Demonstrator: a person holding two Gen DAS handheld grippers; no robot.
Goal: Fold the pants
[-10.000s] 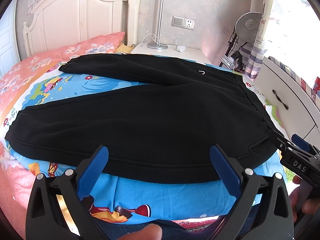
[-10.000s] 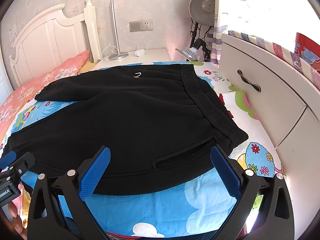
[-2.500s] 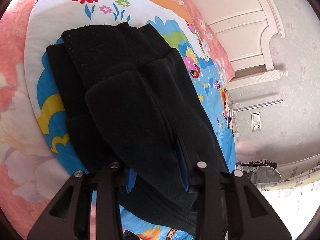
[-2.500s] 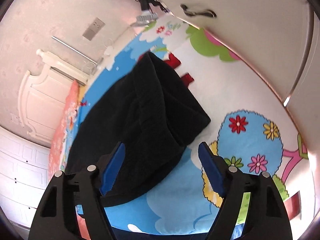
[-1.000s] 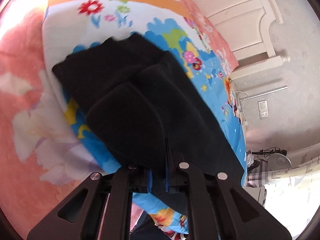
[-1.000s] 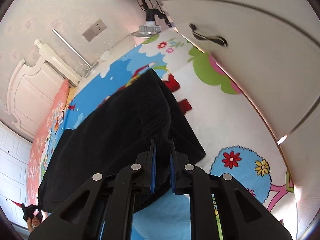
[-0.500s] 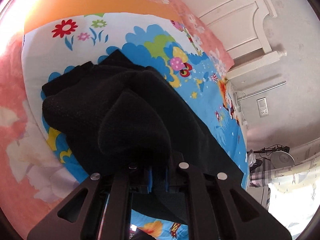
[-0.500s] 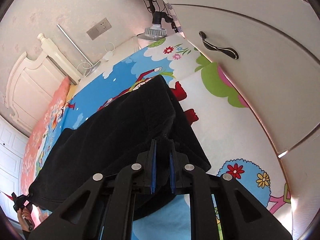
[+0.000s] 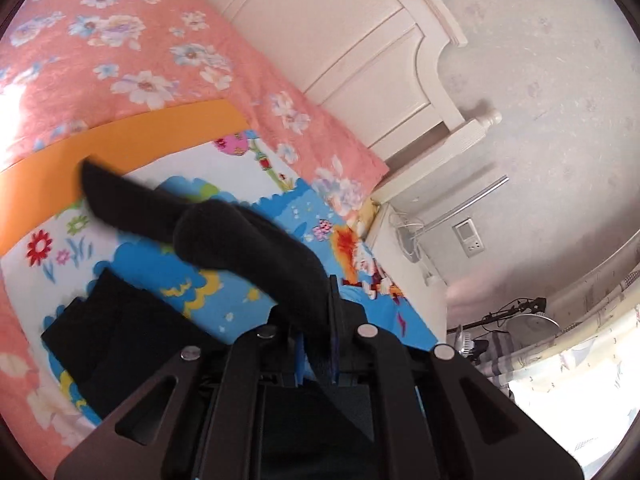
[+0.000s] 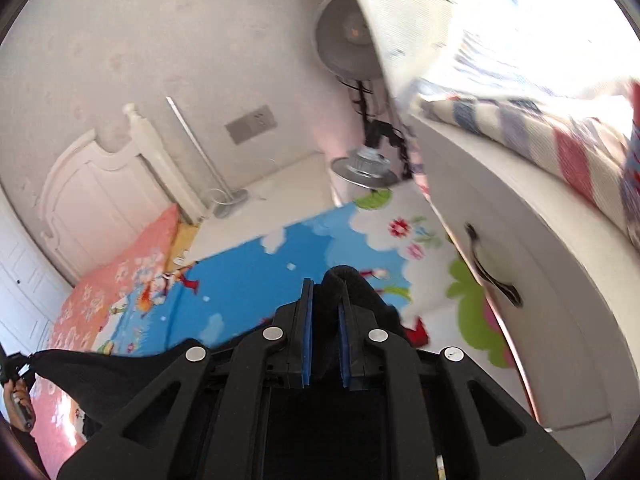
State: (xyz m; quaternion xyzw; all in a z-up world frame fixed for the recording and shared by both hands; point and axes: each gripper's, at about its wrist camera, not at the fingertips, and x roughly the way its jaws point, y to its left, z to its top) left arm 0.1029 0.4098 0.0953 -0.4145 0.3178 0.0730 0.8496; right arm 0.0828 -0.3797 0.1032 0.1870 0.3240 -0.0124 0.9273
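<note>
Both grippers now hold the black pants (image 9: pixel 256 248) well above the cartoon sheet (image 9: pixel 224 300), higher than before; left gripper (image 9: pixel 316 344) and right gripper (image 10: pixel 325 320) stay pinched narrow on bunched fabric

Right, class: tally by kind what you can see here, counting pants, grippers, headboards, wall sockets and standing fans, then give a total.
Black pants: 1
Grippers: 2 (left gripper, right gripper)
Headboard: 1
Wall socket: 1
Standing fan: 1
Total: 6
</note>
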